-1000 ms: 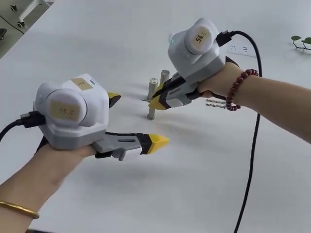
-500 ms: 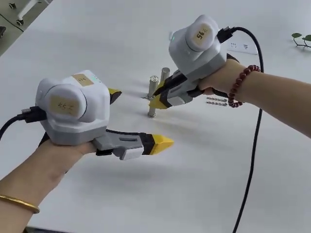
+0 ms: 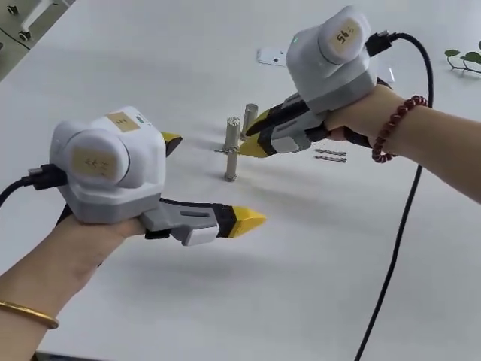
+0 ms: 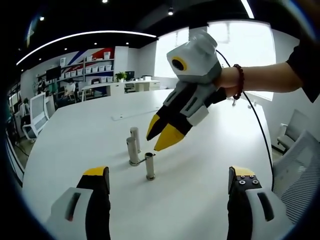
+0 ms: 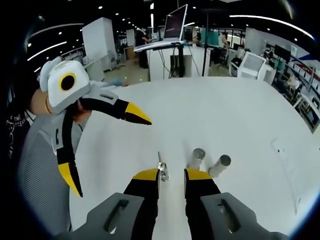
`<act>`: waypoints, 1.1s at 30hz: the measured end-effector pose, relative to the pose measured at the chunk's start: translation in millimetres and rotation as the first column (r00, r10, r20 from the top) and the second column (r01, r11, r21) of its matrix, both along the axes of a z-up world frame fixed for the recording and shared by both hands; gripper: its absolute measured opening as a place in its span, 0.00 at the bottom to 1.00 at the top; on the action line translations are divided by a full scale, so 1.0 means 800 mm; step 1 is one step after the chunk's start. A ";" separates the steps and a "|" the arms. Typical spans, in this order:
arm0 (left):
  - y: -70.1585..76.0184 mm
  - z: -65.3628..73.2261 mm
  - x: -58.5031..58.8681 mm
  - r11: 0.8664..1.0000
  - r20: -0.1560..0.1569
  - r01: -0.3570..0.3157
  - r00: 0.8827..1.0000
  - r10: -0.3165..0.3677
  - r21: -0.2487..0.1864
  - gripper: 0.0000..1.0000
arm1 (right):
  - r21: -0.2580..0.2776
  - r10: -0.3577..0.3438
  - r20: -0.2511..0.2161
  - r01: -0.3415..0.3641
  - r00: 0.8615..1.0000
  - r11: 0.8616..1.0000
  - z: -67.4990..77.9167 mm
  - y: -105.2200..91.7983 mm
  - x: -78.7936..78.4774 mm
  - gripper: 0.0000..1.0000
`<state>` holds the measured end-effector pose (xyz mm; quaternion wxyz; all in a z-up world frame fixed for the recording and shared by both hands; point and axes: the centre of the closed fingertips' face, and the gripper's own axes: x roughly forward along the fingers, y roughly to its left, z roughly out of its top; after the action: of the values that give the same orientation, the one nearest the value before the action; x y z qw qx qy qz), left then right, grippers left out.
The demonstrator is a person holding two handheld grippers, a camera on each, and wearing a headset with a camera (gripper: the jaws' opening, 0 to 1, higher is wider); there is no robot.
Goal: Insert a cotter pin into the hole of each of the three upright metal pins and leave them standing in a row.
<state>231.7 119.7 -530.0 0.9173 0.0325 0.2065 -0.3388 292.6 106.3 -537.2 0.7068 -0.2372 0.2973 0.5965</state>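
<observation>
Three pins stand upright near the middle of the white surface (image 3: 150,45), roughly in a line. The nearest pin (image 3: 231,154) (image 4: 149,167) (image 5: 163,169) has a cotter pin (image 3: 223,150) through its upper part, sticking out sideways. The middle pin (image 4: 132,150) (image 5: 197,156) and far pin (image 3: 250,119) (image 4: 135,137) (image 5: 222,161) stand close together. Whether they carry cotter pins cannot be told.

The right gripper (image 3: 254,134) (image 4: 159,137) (image 5: 172,174) hangs in the air just above and beside the row, tips pointing down at it. Its jaws are parted by a narrow gap and hold nothing. In the head view its jaws stand in front of part of the row. In its own view the nearest pin lies just past the left jaw tip, the other two past the right one.

The left gripper (image 3: 210,180) (image 4: 170,172) (image 5: 106,150) is held well apart from the pins, on the person's side. Its jaws are spread wide and bare, and nothing lies between it and the row.

Two spare cotter pins (image 3: 329,156) lie flat on the surface behind the right hand. A black cable (image 3: 398,248) trails from the right gripper across the surface. A flat white plate (image 3: 270,56) lies further back, and green leaves (image 3: 466,60) are at the far edge. Beyond the surface is an office with desks and a monitor (image 5: 175,22).
</observation>
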 end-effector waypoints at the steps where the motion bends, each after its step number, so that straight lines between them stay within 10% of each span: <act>1: 0.000 0.000 0.000 1.000 0.000 0.000 1.000 0.000 0.000 0.99 | 0.006 -0.014 0.000 0.014 1.000 1.000 0.001 -0.002 0.003 0.14; 9: 0.002 0.003 0.001 1.000 0.007 -0.008 1.000 0.008 -0.004 0.99 | 0.094 -0.128 0.029 0.125 0.991 0.988 0.013 -0.003 0.034 0.15; 21: 0.000 0.012 0.002 1.000 0.037 -0.010 0.999 0.011 -0.013 0.94 | 0.219 -0.317 -0.003 0.310 0.948 0.925 0.002 0.001 0.094 0.19; 33: -0.010 0.007 -0.003 1.000 0.034 0.018 0.999 -0.018 -0.006 0.95 | 0.213 -0.351 0.012 0.340 0.936 0.916 -0.028 0.004 0.109 0.16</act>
<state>229.5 111.4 -524.2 0.9176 0.0374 0.1899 -0.3471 379.8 109.5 -559.9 0.8290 -0.1208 0.2530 0.4839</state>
